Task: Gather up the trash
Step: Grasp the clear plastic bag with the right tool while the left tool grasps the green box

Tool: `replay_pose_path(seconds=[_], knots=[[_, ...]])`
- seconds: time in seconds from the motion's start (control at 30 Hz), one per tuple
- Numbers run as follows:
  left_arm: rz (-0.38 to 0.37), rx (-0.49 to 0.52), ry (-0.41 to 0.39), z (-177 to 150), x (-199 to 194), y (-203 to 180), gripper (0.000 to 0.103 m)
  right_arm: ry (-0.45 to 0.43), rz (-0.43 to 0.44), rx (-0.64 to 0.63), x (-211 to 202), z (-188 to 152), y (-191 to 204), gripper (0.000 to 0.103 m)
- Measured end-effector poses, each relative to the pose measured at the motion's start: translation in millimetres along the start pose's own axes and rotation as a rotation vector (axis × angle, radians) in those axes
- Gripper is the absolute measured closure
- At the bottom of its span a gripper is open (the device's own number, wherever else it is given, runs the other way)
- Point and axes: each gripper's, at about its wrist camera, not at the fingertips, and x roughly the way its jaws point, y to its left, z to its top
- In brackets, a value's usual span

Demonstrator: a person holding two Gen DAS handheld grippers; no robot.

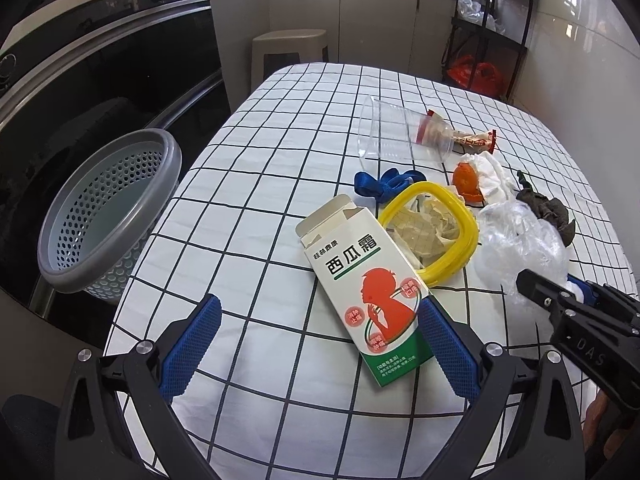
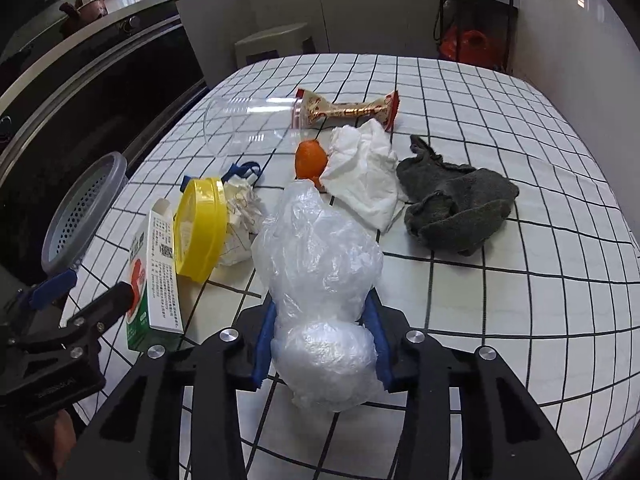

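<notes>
Covering the table is a white grid-check tablecloth [image 1: 280, 184], trash scattered on its right half. Grey perforated waste basket [image 1: 108, 208] stands off the table's left edge, nothing visible inside. Dark grey rag [image 2: 456, 204] lies crumpled at right, apart from the rest. Crumpled clear plastic bag [image 2: 320, 264] sits near the front edge; right gripper [image 2: 320, 344] is clenched on its lower bulge, both blue pads pressing into the plastic. White-green medicine box [image 1: 368, 292], top flap open, lies flat to the bag's left; left gripper [image 1: 316, 340] is spread wide, the box's lower end between its fingers, right pad beside or touching its edge, left pad well clear. Yellow-rimmed lid [image 1: 430, 232] leans on the box's far end. Clear plastic cup [image 1: 400, 136] lies on its side further back. White tissue [image 2: 364, 172], red-gold snack wrapper [image 2: 352, 112], orange peel [image 2: 310, 158], blue strap [image 1: 384, 184].
</notes>
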Motion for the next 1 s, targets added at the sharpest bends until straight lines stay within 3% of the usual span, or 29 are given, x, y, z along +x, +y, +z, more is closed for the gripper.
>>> replay_pose_path(seconds=[0.3,1.0], knots=[[-0.033,-0.046,0.056,1.7,16.2,-6.0,0.006,-0.072,0.017,0.065,-29.7,4.2,-17.8,0.064],[-0.017,-0.156,0.130,4.3,39.4,-12.8,0.006,-0.104,0.037,0.055,-38.9,6.3,-13.1,0.064]])
